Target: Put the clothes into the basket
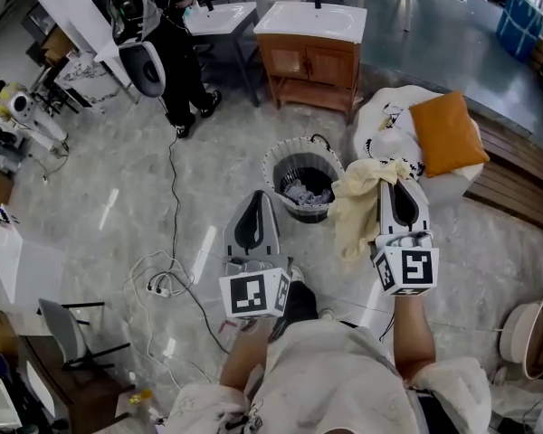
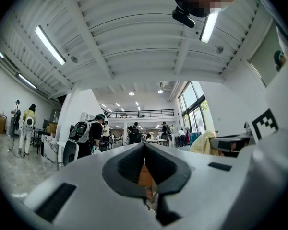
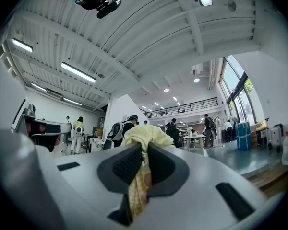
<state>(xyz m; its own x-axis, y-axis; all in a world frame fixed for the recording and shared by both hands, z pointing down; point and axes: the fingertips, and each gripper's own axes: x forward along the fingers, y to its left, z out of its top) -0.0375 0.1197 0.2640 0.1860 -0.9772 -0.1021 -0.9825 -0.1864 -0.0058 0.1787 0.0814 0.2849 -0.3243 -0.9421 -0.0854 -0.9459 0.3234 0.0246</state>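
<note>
Head view: pale yellow garment hangs from the R gripper, just right of the basket and not yet over its mouth. The right gripper view confirms the grip: jaws pinched on a fold of the fabric, which is bunched above the tips & trails down btwn them. The basket already has some grey clothing at the bottom, so part of the job looks done. L gripper sits on the near side of the basket, jaws closed together w/ nothing btwn them, per the left gripper view. Beyond the basket to the right, a white seat w/ an orange cushion carries what looks like more laundry, prob. left to fetch. Remaining, as I judge it: carry the garment over the rim, release, then go for the rest.
</note>
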